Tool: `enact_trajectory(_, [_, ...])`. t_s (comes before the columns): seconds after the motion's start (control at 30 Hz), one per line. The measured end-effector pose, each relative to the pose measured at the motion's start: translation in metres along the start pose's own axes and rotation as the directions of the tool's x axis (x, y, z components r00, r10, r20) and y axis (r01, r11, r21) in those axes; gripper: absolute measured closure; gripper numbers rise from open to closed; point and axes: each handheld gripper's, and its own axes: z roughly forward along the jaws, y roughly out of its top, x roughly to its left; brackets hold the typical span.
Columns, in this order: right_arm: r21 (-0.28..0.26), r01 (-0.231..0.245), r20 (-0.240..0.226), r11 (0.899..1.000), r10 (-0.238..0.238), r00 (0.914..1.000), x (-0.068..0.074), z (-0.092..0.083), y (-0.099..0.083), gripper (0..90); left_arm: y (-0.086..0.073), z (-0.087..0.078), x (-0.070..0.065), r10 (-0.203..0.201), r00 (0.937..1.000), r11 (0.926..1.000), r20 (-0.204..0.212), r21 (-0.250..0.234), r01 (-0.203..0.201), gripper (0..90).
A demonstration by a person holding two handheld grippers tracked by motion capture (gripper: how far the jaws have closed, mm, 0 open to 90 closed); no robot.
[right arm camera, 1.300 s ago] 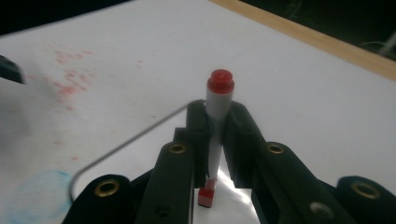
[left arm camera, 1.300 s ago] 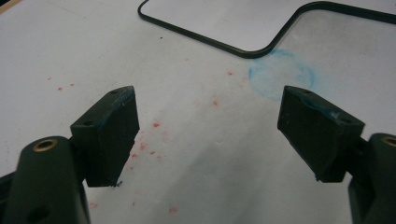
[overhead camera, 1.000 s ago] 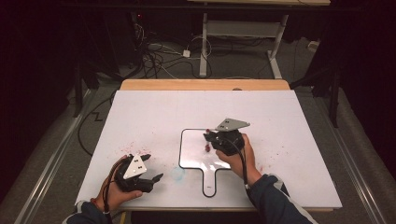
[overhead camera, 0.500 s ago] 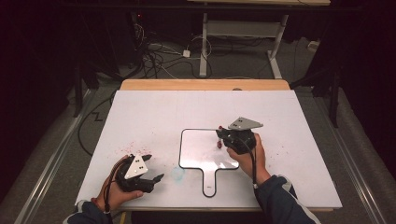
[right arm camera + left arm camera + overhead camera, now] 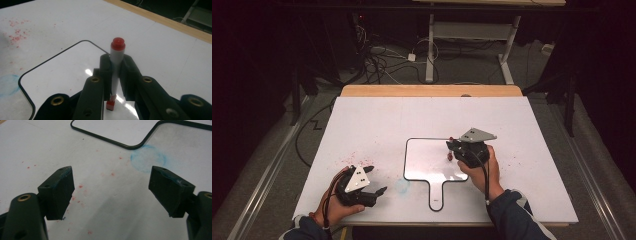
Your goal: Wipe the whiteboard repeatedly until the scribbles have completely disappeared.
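Nearest the person, the left gripper (image 5: 371,187) rests low on the white table (image 5: 377,120) with its jaws spread wide and nothing between them. Just ahead of its jaws lies a faint blue smudge (image 5: 148,158); red specks (image 5: 80,186) dot the surface around it. Farther off, the right gripper (image 5: 115,67) pinches a red-capped marker (image 5: 117,58) upright between its jaws, felt tip down, over the black-edged whiteboard paddle (image 5: 427,160). Beyond runs the table's wooden edge (image 5: 432,90).
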Motion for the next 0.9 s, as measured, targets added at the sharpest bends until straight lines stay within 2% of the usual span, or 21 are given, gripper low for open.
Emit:
enact_trajectory(0.03, [-0.002,-0.004,-0.006,1.0,0.004,1.0,0.0,0.0,0.0,81.7,0.0,0.0,0.0,-0.001,1.0,1.0,0.001,0.0,0.001,19.3])
enact_trajectory(0.1, [-0.012,-0.023,-0.05,1.0,0.022,0.9985,0.005,0.002,0.0,81.7,0.001,0.001,0.0,0.001,1.0,1.0,0.002,0.002,-0.001,19.3])
enact_trajectory(0.17, [-0.018,0.001,-0.072,1.0,-0.002,0.9974,0.015,0.006,0.002,81.6,0.001,0.002,0.0,0.003,1.0,1.0,0.005,0.003,-0.003,19.3])
enact_trajectory(0.33, [-0.031,-0.011,-0.163,0.999,0.006,0.9866,0.034,0.018,0.007,81.6,0.001,0.003,0.0,0.004,1.0,1.0,0.008,0.005,-0.004,19.3])
enact_trajectory(0.43, [-0.03,0.03,-0.158,0.999,-0.035,0.9868,0.043,0.018,0.008,81.6,0.0,0.002,0.0,0.002,1.0,1.0,0.009,0.002,-0.002,19.3])
enact_trajectory(0.5, [-0.024,0.038,-0.153,0.999,-0.041,0.9873,0.042,0.016,0.008,81.6,-0.001,0.001,0.0,0.001,1.0,1.0,0.007,0.003,-0.001,19.3])
enact_trajectory(0.53, [-0.023,0.041,-0.14,0.999,-0.043,0.9891,0.04,0.015,0.007,81.6,-0.001,0.001,0.0,0.001,1.0,1.0,0.006,0.002,-0.001,19.3])
enact_trajectory(0.6, [-0.016,0.069,-0.077,0.997,-0.07,0.9946,0.034,0.012,0.007,81.6,0.0,0.001,0.0,0.002,1.0,1.0,0.006,0.001,-0.002,19.3])
enact_trajectory(0.63, [-0.014,0.069,-0.06,0.998,-0.069,0.9958,0.03,0.011,0.006,81.6,0.0,0.0,0.0,0.003,1.0,1.0,0.004,0.0,-0.003,19.3])
enact_trajectory(0.73, [-0.012,0.026,-0.063,1.0,-0.027,0.9976,0.022,0.008,0.004,81.6,0.0,0.001,0.0,0.004,1.0,1.0,0.003,0.003,-0.004,19.3])
enact_trajectory(0.9, [-0.032,0.041,-0.132,0.999,-0.045,0.9902,0.036,0.013,0.005,81.6,0.001,0.003,0.001,-0.003,1.0,1.0,0.004,0.001,0.003,19.3])
